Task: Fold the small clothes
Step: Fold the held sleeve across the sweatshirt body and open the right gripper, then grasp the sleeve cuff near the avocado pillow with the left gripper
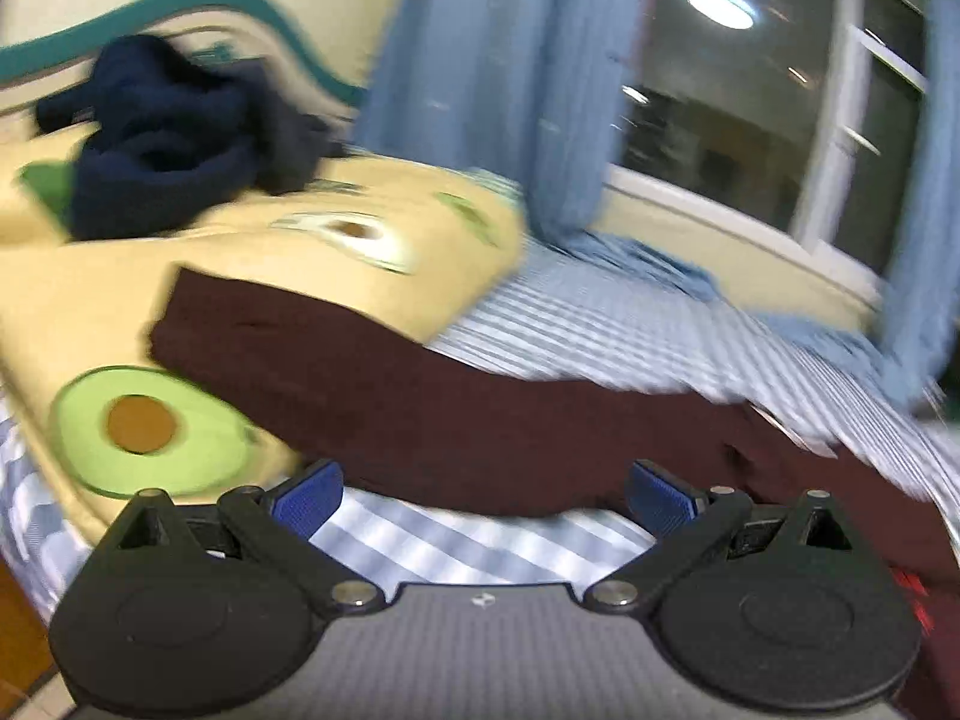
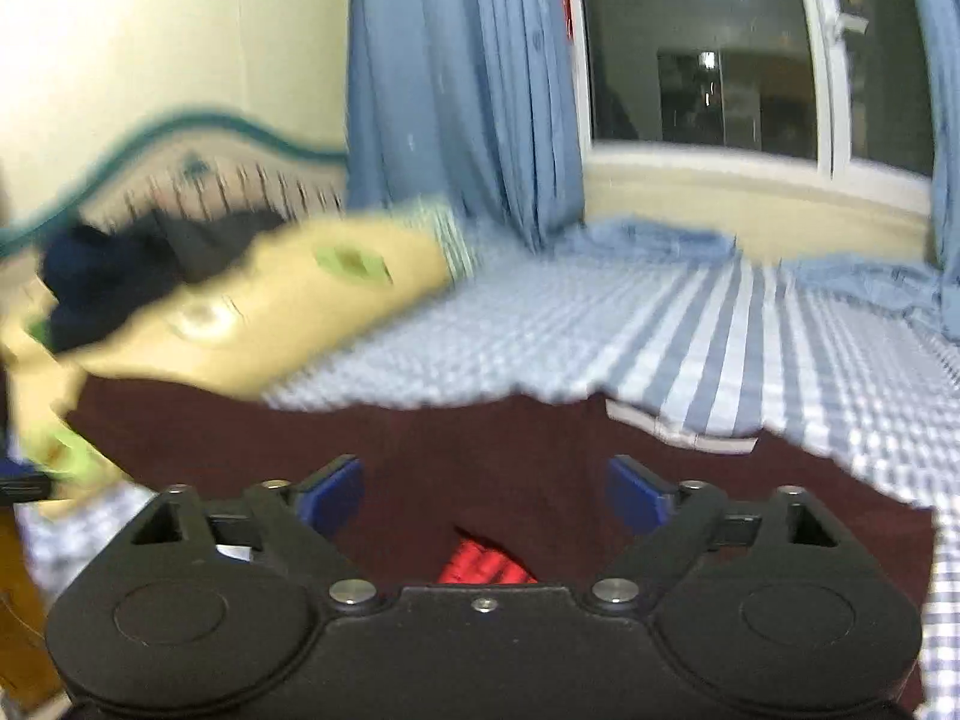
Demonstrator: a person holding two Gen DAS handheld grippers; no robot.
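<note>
Garment (image 1: 480, 420): dark maroon, plain; a red patch (image 2: 483, 564) shows at its near edge.
Bed sheet (image 2: 690, 336): blue and white stripes.
Blanket (image 1: 384, 288): pale yellow, green avocado print with brown pits.
Clothes pile (image 1: 168, 138): navy.
Curtains (image 2: 468, 90): light blue.
Fingers (image 1: 309, 495): blue pads, black arms.
</note>
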